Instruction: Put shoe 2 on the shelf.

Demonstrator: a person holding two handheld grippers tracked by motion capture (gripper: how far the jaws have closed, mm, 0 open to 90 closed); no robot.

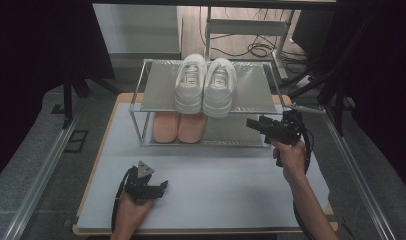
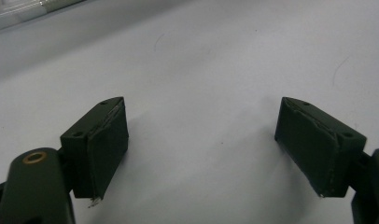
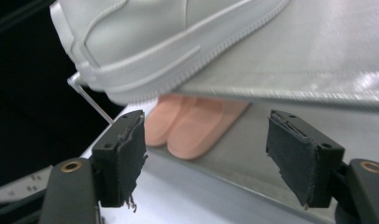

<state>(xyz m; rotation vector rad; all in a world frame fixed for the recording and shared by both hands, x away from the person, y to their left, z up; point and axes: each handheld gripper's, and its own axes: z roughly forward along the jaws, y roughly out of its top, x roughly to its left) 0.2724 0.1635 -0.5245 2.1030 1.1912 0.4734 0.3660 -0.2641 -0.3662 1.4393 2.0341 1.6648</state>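
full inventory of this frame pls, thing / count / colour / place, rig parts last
white sneakers: 2, white, side by side on rack's top shelf
pink slippers: 2, pink, side by side on rack's bottom shelf
shoe rack: 1, silver, two shelves, far end of table
table: 1, pale grey top, wood edge
left gripper: 1, black, open, low over near left of table
right gripper: 1, black, open, at rack's right front
hands: 2, holding grippers

A shoe rack (image 1: 141,100) stands at the counter's (image 1: 216,185) far side, sneakers (image 1: 206,82) on its upper shelf, slippers (image 1: 178,127) on the lower.
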